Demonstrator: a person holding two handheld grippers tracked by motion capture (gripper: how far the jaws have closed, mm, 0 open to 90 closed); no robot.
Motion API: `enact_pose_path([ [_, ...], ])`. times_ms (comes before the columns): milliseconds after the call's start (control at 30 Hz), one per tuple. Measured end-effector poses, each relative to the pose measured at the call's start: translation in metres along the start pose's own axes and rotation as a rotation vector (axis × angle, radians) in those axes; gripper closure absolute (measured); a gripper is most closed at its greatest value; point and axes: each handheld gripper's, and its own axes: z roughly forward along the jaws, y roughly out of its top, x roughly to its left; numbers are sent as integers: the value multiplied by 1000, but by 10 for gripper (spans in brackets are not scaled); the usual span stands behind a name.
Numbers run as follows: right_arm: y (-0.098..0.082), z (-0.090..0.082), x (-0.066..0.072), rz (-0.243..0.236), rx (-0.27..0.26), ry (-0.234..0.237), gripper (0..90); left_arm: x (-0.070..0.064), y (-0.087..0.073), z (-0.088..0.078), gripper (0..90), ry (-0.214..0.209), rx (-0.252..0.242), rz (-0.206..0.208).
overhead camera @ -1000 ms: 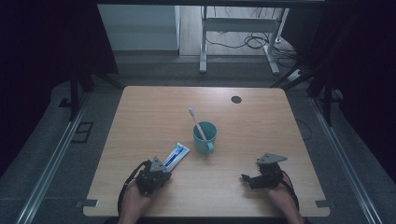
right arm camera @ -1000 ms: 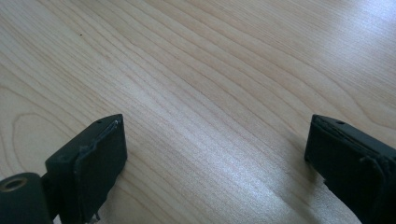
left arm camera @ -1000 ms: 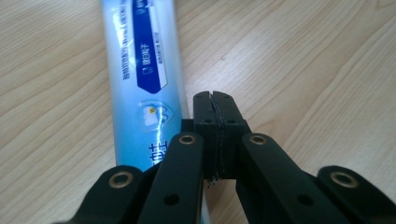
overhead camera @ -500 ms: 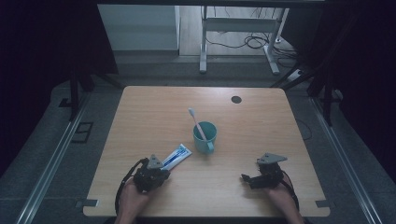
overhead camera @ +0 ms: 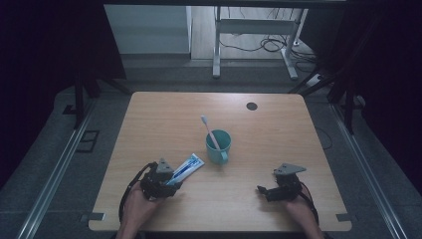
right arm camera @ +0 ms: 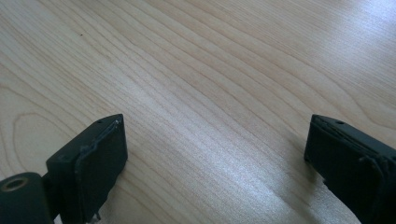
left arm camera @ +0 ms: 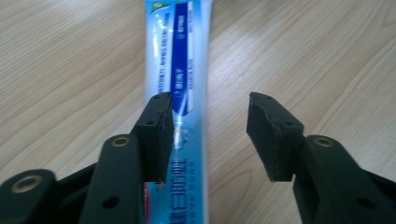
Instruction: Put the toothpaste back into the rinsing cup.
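The left gripper sat at the near left of the table, and its jaws had just been opening: in the left gripper view they stood apart with the tube between them, one pad against the tube's edge and the other clear of it with bare wood showing in the gap, so nothing was pinched. The tube lay flat on the table, its long axis running straight out along the line of the jaws, away from the hand and toward the cup. In the high view the tube slanted up and right from the left gripper, its far end stopping near the cup without touching it. The cup stood upright past the tube's end, a toothbrush leaning in it. The left hand was plainly the nearer one to the tube. The right gripper rested well apart at the near right, jaws wide over bare wood and holding nothing. Nothing lay between the tube and the cup; only the toothbrush took up room inside.
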Motion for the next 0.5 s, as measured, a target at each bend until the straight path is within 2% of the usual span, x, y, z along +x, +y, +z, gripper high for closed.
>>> enact_pose_path([
  [133,0,0,0,0,0,0,56,8,2,3,387,-5,51,-17],
  [167,0,0,0,0,0,0,56,10,2,3,338,-12,61,-13],
  [367,0,0,0,0,0,0,56,15,7,9,271,-12,132,-17],
  [500,0,0,0,0,0,0,56,16,12,12,233,0,187,0],
])
